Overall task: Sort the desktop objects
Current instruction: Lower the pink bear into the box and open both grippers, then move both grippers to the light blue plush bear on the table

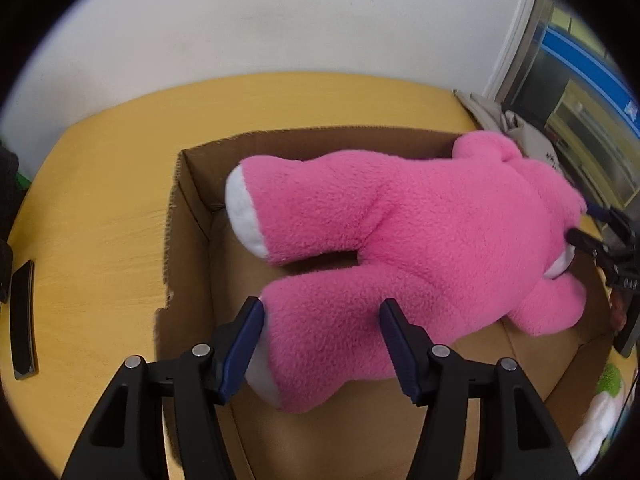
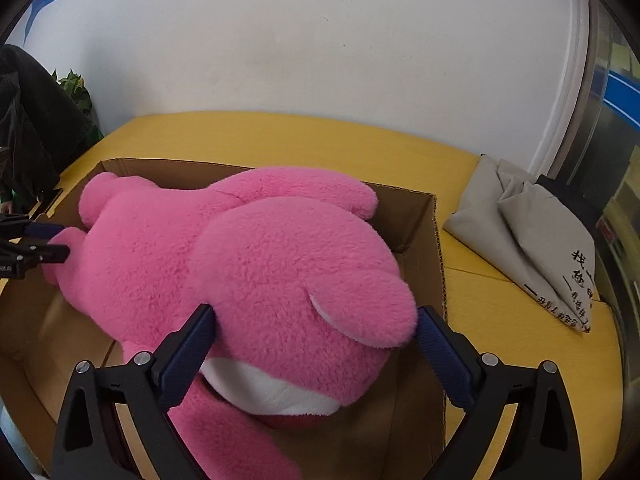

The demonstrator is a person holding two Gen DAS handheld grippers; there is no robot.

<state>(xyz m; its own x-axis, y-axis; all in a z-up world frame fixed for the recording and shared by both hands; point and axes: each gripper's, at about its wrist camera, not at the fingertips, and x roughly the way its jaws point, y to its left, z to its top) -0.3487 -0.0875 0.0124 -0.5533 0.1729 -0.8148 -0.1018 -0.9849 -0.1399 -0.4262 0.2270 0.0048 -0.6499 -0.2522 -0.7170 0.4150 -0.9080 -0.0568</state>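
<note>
Pink plush toy [image 1: 420,240] spanning cardboard box [image 1: 188,184] on tabletop [image 1: 100,200]; left gripper [image 1: 322,344] jaws pinching leg, right gripper [image 2: 316,344] jaws clamping head, sharing bulky load.

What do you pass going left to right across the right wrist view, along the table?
Left gripper at the left edge → pink plush toy in the cardboard box → bare yellow table → folded beige cloth bag.

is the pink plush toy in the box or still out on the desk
In the box. The pink plush toy lies within the cardboard box walls, held at a leg by the left gripper and at the head by the right gripper.
</note>
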